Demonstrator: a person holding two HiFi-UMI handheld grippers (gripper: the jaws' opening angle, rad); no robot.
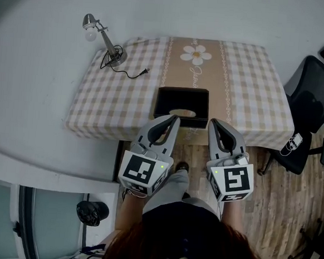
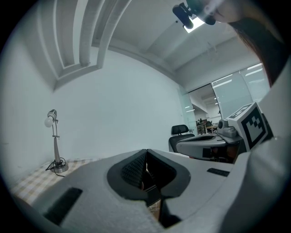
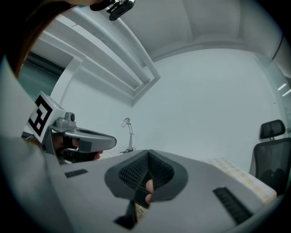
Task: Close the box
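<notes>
A black box [image 1: 182, 102] sits at the front middle of the checked table [image 1: 114, 94]; a pale oval patch shows near its front wall. My left gripper [image 1: 176, 117] is shut, its tip just above the box's front left corner. My right gripper [image 1: 212, 120] is shut too, its tip beside the box's front right corner. In the left gripper view the jaws [image 2: 146, 151] meet with nothing between them and point over the table at the wall. The right gripper view shows its jaws [image 3: 148, 153] pressed together in the same way. The box is hidden in both gripper views.
A desk lamp [image 1: 105, 40] with its cord stands at the table's back left, and shows as the lamp [image 2: 54, 141] and the lamp [image 3: 128, 134] in the gripper views. A black office chair [image 1: 312, 104] is to the right of the table. Wooden floor lies below.
</notes>
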